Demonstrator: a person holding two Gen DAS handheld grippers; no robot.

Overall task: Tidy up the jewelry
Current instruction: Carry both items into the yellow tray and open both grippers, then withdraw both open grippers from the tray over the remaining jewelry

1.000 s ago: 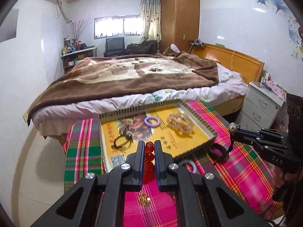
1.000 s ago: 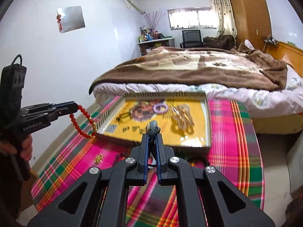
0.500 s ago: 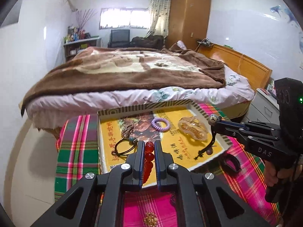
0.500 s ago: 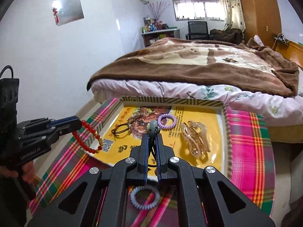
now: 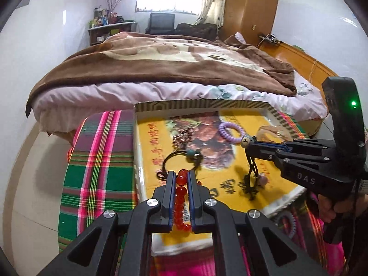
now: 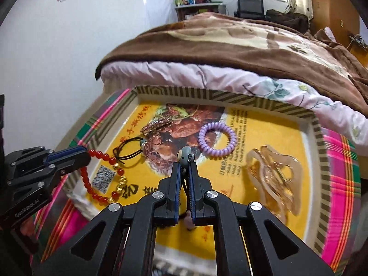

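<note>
Red bead bracelet [image 5: 181, 197] clamped in left gripper [image 5: 181, 179] above tray [image 5: 239, 105].

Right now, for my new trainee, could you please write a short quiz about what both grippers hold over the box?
1. True or false: the left gripper is shut on the red bead bracelet.
2. What hangs from the right gripper? A) purple coil hair tie B) black cord with bear charm C) clear hair claw
3. Fill in: both items hang above the ____ box.

Key: 1 true; 2 B; 3 yellow.
</note>
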